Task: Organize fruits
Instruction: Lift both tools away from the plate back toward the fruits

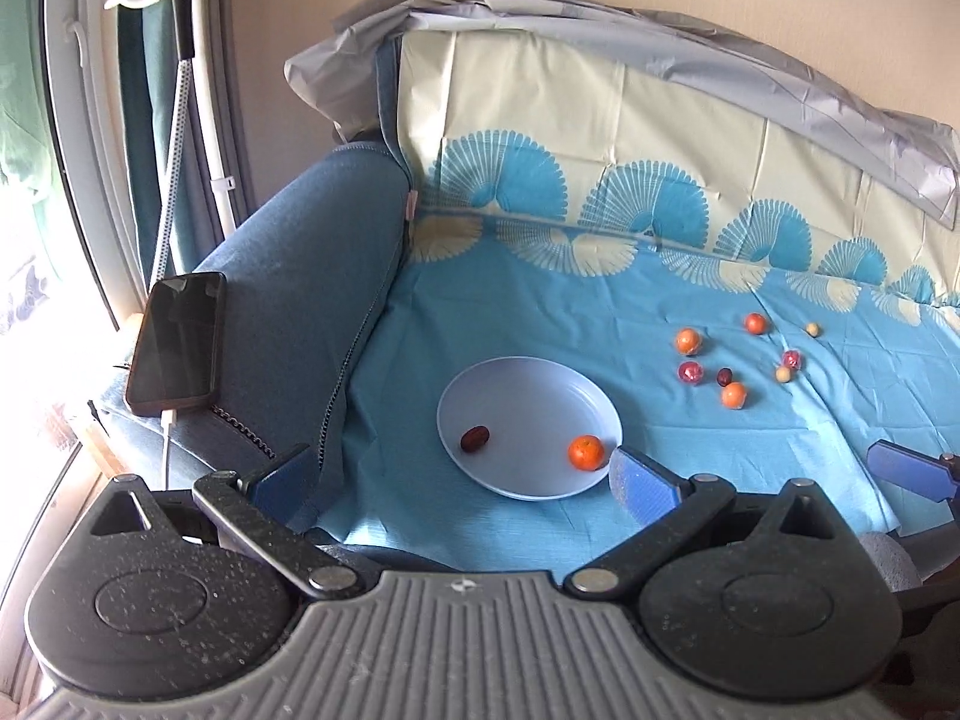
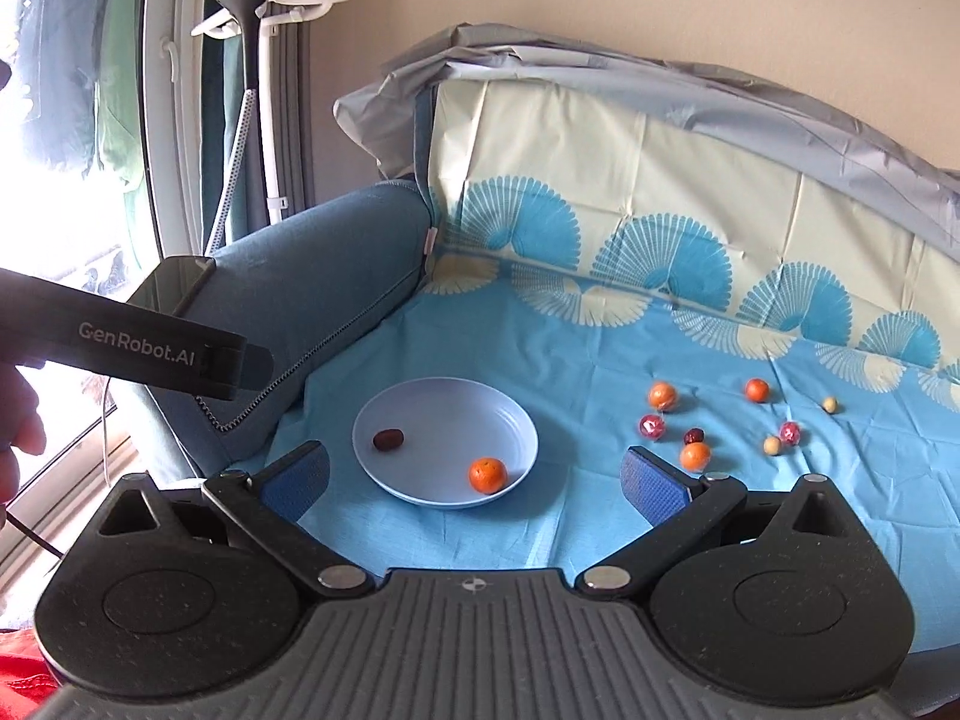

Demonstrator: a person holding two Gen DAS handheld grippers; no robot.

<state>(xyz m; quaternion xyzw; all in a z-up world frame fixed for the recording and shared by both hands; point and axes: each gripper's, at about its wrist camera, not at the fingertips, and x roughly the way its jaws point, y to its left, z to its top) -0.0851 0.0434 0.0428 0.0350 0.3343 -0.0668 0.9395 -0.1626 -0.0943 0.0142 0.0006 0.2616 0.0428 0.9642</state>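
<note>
A pale blue plate [image 1: 516, 396] [image 2: 432, 414] sits on the blue cloth. It holds a dark red date [image 1: 474, 439] [image 2: 388, 439] and an orange mandarin [image 1: 585, 452] [image 2: 487, 474]. To its right lie several loose fruits: mandarins [image 1: 733, 395] [image 2: 695, 456], pink wrapped balls [image 1: 690, 371] [image 2: 651, 426], a dark date [image 1: 725, 376] [image 2: 694, 435] and pale round fruits [image 1: 783, 374] [image 2: 772, 446]. My left gripper [image 1: 462, 480] is open and empty, just before the plate. My right gripper [image 2: 474, 483] is open and empty, its fingers either side of the plate's near edge.
A blue sofa armrest [image 1: 300, 300] [image 2: 312, 276] rises on the left with a black phone [image 1: 177, 342] on it. The sofa back [image 1: 600, 120] is behind, under a grey cover. A garment steamer stand [image 1: 180, 30] is by the window. The left gripper's body [image 2: 150, 348] crosses the right wrist view.
</note>
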